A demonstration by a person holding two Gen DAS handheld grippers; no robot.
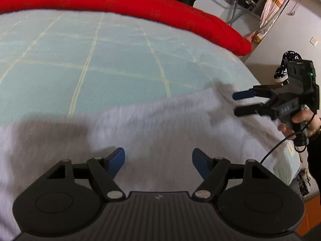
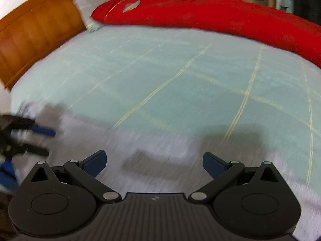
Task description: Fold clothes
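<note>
Both grippers — left gripper [image 1: 158, 159], right gripper [image 2: 154, 163] — hover spread wide, empty, over the white garment [image 1: 152, 124] on the bed [image 1: 120, 64].

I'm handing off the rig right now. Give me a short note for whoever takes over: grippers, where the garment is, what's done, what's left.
Left gripper: open, empty, above the white garment.
Right gripper: open, empty, also over the garment, toward its right edge.
Garment: spread on the near part of the bed, on the blue checked sheet; red quilt along the far side.
Done: the garment seems laid out; frames are blurred and no fold can be made out.
Left: grasp an edge with each gripper and fold, probably all folds.
</note>
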